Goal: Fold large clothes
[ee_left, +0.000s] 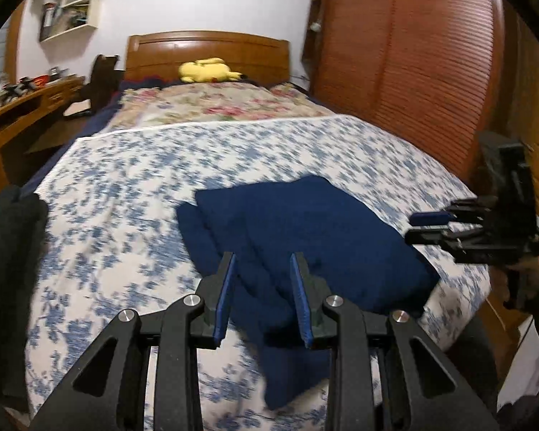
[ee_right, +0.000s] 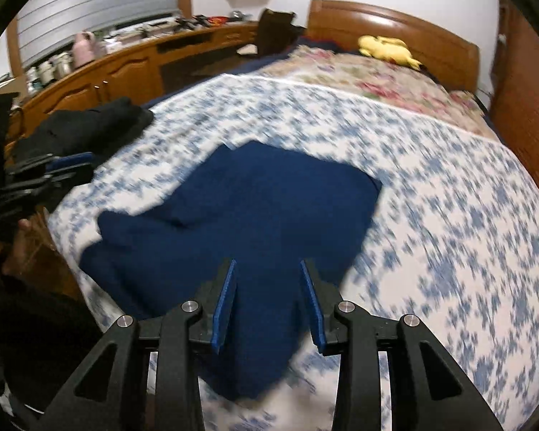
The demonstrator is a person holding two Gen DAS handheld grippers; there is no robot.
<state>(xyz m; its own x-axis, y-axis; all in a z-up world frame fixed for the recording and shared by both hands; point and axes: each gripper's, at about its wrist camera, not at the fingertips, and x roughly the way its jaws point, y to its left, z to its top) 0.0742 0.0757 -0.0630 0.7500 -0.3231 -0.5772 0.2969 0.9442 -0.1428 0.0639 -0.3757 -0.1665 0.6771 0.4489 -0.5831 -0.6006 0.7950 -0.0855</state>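
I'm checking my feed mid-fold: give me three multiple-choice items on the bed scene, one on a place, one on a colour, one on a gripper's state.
1. Where does the yellow plush toy lie?
A. by the wooden headboard
B. on the desk
C. on the navy garment

2. What colour is the garment being folded?
A. black
B. navy blue
C. floral pink

3. How does the left gripper stand?
A. clamped on the black clothes
B. jaws apart over the garment, no pad seen pressing on it
C. out of view

Answers: 1 A, the toy sits at the bed's far end against the headboard. 2 B, it is plainly dark blue on the blue-flowered sheet. 3 B, a gap shows between both blue pads.
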